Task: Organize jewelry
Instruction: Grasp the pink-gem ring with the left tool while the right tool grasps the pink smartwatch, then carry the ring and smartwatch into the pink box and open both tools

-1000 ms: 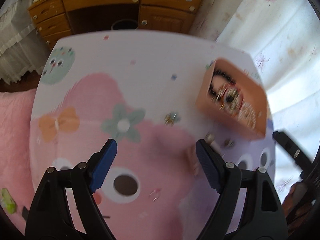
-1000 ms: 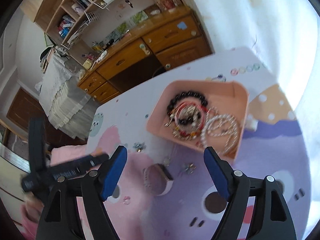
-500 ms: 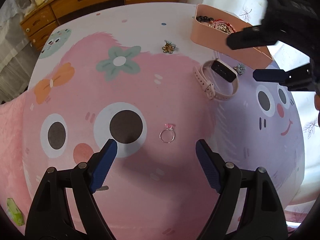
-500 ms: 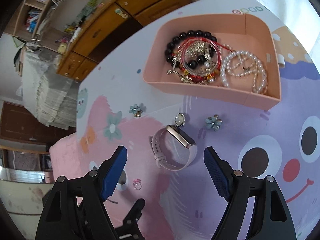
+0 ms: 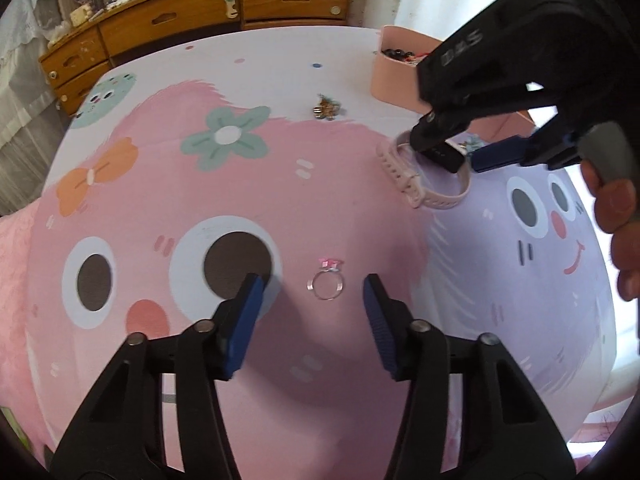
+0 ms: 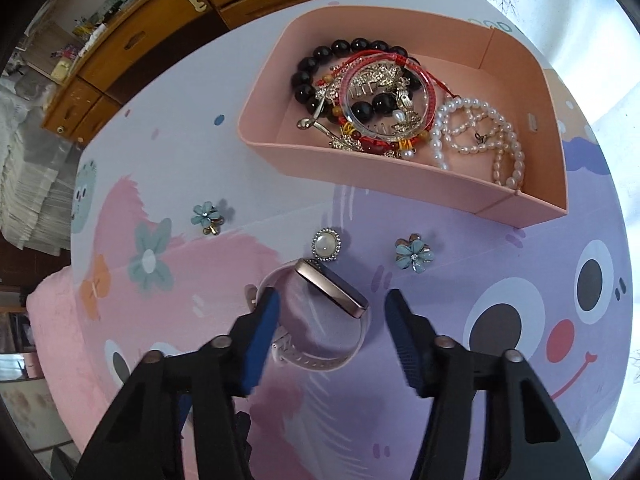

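A small ring with a pink bow (image 5: 325,282) lies on the cartoon tablecloth. My left gripper (image 5: 314,290) is open, its blue fingers either side of the ring and just short of it. A pink smartwatch (image 6: 320,320) lies on the cloth. My right gripper (image 6: 330,312) is open, low over the watch, which sits between its fingers; it also shows in the left wrist view (image 5: 464,148) over the watch (image 5: 424,184). The pink box (image 6: 400,168) holds black beads, red bangles and pearls.
Two blue flower clips (image 6: 206,216) (image 6: 414,256) and a round pearl brooch (image 6: 326,244) lie loose in front of the box. A wooden dresser (image 5: 200,20) stands beyond the table. A white curtain hangs at the right.
My left gripper has moved forward and down, so the ring now lies between its fingers. My right gripper has dropped closer, its fingers now around the watch. Both jaws have narrowed a little.
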Demonstrator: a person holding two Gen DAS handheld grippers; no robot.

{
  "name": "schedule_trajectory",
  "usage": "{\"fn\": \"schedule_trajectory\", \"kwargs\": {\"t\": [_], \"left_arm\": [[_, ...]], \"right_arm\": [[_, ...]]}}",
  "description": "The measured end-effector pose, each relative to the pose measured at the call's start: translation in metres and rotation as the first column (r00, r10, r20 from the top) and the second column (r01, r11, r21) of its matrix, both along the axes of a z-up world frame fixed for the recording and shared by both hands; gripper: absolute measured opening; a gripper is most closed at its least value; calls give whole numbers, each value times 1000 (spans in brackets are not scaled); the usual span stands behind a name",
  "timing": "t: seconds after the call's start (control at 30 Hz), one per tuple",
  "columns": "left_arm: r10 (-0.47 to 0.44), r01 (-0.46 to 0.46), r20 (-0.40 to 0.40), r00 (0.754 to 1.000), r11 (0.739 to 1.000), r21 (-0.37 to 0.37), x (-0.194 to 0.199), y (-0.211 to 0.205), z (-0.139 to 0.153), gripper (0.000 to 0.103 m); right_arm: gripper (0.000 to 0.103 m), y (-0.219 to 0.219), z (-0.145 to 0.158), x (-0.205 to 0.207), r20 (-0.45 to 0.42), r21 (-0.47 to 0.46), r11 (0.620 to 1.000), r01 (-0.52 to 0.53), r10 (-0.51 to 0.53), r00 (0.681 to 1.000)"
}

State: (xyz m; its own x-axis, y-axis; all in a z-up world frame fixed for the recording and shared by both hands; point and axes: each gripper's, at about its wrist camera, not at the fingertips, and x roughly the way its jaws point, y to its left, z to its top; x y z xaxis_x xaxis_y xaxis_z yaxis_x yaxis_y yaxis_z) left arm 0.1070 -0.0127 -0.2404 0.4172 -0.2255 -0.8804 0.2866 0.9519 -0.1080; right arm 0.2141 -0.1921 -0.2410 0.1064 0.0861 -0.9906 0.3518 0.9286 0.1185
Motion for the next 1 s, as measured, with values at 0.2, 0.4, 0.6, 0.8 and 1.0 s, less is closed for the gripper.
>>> {"fn": "schedule_trajectory", "kwargs": {"t": [0.2, 0.4, 0.6, 0.8, 1.0], "left_arm": [[-43, 42, 21, 999, 999, 11, -3, -8, 0, 35], [-48, 48, 29, 998, 999, 14, 0, -3, 0, 13], [-58, 58, 3, 998, 998, -17, 1, 2, 2, 12], [-63, 63, 21, 998, 998, -8, -1, -2, 15, 12], [-52, 54, 76, 996, 998, -29, 4, -6, 45, 12]], "right_arm": [[26, 8, -7, 4, -6, 22, 999, 26, -26, 1000], [13, 9, -16, 5, 9, 44, 998, 40, -40, 999], [11, 3, -21, -1, 47, 88, 995, 42, -47, 998], [11, -5, -16, -16, 100, 158, 987, 19, -35, 994], [11, -13, 17, -30, 227, 134, 986, -102, 69, 972]]}}
